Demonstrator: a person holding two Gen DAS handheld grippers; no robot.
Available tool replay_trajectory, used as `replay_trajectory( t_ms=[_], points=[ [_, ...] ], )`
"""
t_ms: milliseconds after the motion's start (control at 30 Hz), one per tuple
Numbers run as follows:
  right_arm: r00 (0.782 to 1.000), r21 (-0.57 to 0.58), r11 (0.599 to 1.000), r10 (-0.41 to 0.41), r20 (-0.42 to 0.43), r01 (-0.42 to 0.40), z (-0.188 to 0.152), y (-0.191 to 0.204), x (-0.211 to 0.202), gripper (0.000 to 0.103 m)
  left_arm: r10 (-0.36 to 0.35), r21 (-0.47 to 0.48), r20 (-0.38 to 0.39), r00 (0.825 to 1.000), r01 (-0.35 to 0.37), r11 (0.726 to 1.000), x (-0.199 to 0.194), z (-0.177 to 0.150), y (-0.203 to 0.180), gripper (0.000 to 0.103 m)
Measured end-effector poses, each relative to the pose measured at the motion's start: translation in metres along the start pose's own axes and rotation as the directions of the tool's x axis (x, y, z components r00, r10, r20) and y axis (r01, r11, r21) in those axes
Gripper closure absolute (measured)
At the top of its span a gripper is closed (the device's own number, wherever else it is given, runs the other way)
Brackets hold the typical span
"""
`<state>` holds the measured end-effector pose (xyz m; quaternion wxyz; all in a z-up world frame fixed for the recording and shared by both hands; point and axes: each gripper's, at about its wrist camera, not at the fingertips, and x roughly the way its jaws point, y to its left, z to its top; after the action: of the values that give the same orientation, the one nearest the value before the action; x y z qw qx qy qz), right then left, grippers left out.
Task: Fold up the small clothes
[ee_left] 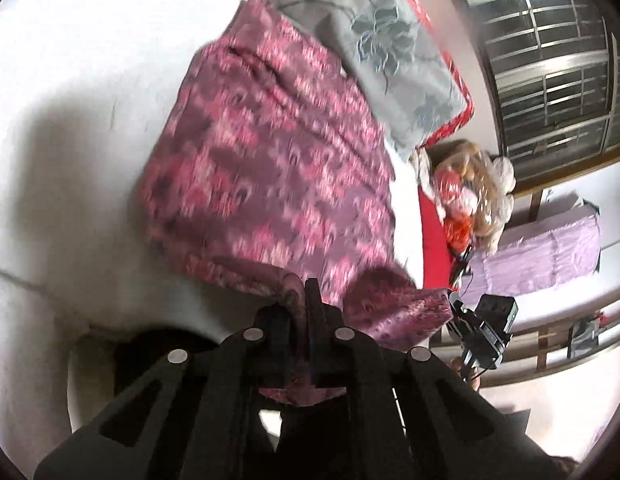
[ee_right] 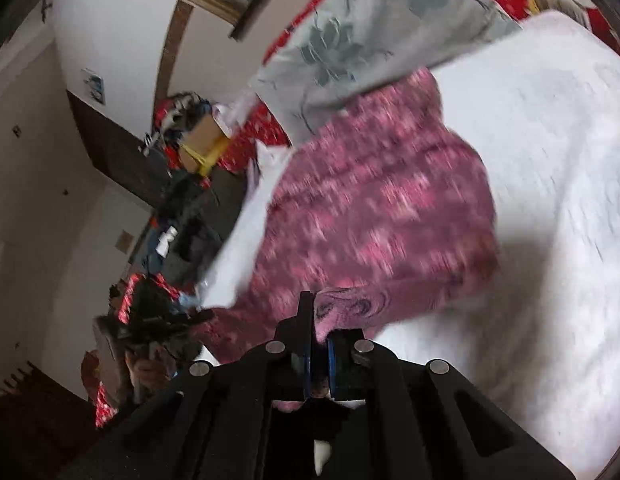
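Both tools, the left tool [ee_left: 306, 300] and the right tool [ee_right: 315, 320], are pinching near corners of the pink patterned garment [ee_left: 270, 160], which is stretching lengthwise ahead of them over the white bed [ee_left: 70, 80].

The garment [ee_left: 270, 168] lies spread on the bed [ee_left: 70, 80], its near edge raised off the sheet. The left tongs [ee_left: 300, 300] hold one near corner of it; the right tongs [ee_right: 315, 320] hold the other, cloth pinched between both pairs of fingers. In the left wrist view the right tongs [ee_left: 453, 300] appear to the right, at the far end of the same edge. A pillow [ee_left: 381, 52] lies behind the garment, overlapping its far edge. A stuffed toy [ee_left: 469, 192] sits right of the bed, below the pillow. A barred window [ee_left: 549, 68] stands behind.
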<state>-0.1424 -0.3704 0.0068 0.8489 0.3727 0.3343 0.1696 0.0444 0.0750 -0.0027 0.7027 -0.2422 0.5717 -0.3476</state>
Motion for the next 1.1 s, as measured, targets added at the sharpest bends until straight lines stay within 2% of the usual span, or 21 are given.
replay_trajectory(
  t_ms=[200,433,667,800,867,900,933,967,1033,1067,1100],
  points=[
    [0.997,0.013,1.000,0.005,0.079,-0.006,0.056,-0.004,0.024,0.098,-0.007,-0.027,0.088,0.996,0.010,1.000,0.003,0.061,-0.002,0.099],
    [0.982,0.083,0.996,-0.002,0.188,-0.014,0.130,-0.035,0.060,0.098,-0.018,-0.069,0.184,0.983,0.031,0.997,0.018,0.158,-0.002,0.099],
    [0.957,0.221,0.975,-0.056,0.284,-0.008,0.200,-0.090,0.107,0.098,-0.014,-0.133,0.220,0.975,0.044,0.990,0.060,0.259,0.006,0.099],
    [0.946,0.310,0.951,-0.114,0.304,0.015,0.223,-0.123,0.132,0.098,0.052,-0.191,0.199,0.979,-0.013,0.982,0.099,0.305,0.020,0.099],
    [0.952,0.362,0.931,-0.146,0.271,0.040,0.229,-0.140,0.149,0.097,0.089,-0.232,0.159,0.983,-0.050,0.971,0.117,0.318,0.031,0.099],
    [0.957,0.388,0.919,-0.166,0.238,0.063,0.231,-0.148,0.156,0.093,0.099,-0.253,0.136,0.986,-0.062,0.966,0.123,0.321,0.037,0.099],
    [0.958,0.410,0.907,-0.197,0.206,0.098,0.232,-0.154,0.161,0.093,0.092,-0.278,0.114,0.989,-0.058,0.959,0.127,0.323,0.042,0.099],
    [0.962,0.409,0.908,-0.184,0.203,0.087,0.234,-0.155,0.161,0.093,0.065,-0.292,0.113,0.991,-0.030,0.956,0.126,0.324,0.045,0.099],
    [0.958,0.380,0.924,-0.150,0.245,0.047,0.234,-0.150,0.152,0.090,0.010,-0.277,0.142,0.990,0.030,0.960,0.117,0.321,0.046,0.097],
    [0.952,0.360,0.933,-0.129,0.276,0.022,0.234,-0.147,0.144,0.089,-0.017,-0.269,0.158,0.987,0.059,0.961,0.111,0.317,0.046,0.093],
    [0.946,0.342,0.940,-0.115,0.303,0.005,0.233,-0.144,0.136,0.079,-0.031,-0.269,0.173,0.984,0.077,0.960,0.106,0.313,0.045,0.082]
  ],
)
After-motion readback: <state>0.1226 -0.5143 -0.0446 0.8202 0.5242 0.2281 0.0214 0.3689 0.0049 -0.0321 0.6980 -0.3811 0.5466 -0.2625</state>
